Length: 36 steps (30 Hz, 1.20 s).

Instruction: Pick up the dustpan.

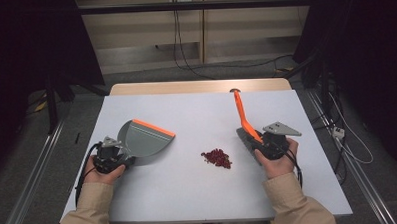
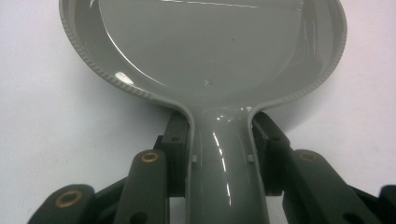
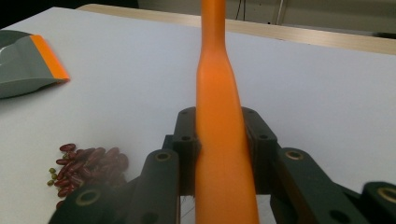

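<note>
Leftmost, left gripper point(image 1: 109, 156): held in the person's left hand near the counter's point(image 1: 196, 112) left edge — its jaws pinch the grey handle of the dustpan from both sides, as the left gripper view shows.
Dustpan point(image 1: 143, 139): grey with an orange lip point(image 1: 154, 127); it sits on the counter with the lip pointing away toward the right, well apart from the beans. In the left gripper view its glossy pan point(image 2: 205, 42) spreads out beyond the jaws.
Beans point(image 1: 217, 158): a small heap of dark red beans near the counter's middle, between the two tools; the right gripper view shows a few small green ones point(image 3: 52, 173) at the heap's edge.
Brush point(image 1: 243, 118): orange handle pointing toward the far edge, dark bristle head low by the gripper, just right of the beans.
Right gripper point(image 1: 272, 145): in the person's right hand — jaws clamped on the orange brush handle point(image 3: 219, 121).
</note>
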Each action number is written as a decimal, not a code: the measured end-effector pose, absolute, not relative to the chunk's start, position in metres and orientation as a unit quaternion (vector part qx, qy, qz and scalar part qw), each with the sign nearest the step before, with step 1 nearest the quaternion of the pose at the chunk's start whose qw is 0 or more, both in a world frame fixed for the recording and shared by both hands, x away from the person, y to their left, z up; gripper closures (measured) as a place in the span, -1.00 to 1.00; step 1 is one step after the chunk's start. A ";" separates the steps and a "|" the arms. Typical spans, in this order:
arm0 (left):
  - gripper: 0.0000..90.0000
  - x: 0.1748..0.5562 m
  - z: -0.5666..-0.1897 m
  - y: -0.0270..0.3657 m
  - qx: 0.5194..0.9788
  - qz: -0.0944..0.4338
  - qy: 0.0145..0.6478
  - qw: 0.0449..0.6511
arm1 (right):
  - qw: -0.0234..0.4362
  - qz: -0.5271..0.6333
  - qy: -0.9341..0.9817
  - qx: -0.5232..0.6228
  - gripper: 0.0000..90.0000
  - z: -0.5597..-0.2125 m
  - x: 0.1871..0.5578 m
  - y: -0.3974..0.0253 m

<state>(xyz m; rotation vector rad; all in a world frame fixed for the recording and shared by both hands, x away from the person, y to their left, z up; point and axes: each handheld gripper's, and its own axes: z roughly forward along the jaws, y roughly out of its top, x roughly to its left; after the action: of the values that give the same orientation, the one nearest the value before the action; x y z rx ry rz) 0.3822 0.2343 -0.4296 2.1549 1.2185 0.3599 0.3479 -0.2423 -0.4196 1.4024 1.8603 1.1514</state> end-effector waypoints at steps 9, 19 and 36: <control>0.41 0.361 -0.409 0.223 0.854 0.104 0.370 0.351 | 0.266 0.433 0.692 0.513 0.58 -0.418 0.348 -0.242; 0.41 0.342 -0.411 0.196 0.889 0.049 0.290 0.351 | 0.268 0.427 0.704 0.501 0.58 -0.419 0.352 -0.235; 0.41 0.332 -0.423 0.175 0.914 0.009 0.238 0.328 | 0.260 0.421 0.721 0.485 0.58 -0.426 0.355 -0.218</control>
<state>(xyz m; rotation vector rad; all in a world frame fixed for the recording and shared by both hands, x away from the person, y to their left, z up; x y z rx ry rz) 0.3323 0.1752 -0.4227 2.3942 0.6224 0.0244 0.3550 -0.2183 -0.4262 1.3126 1.9535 1.1403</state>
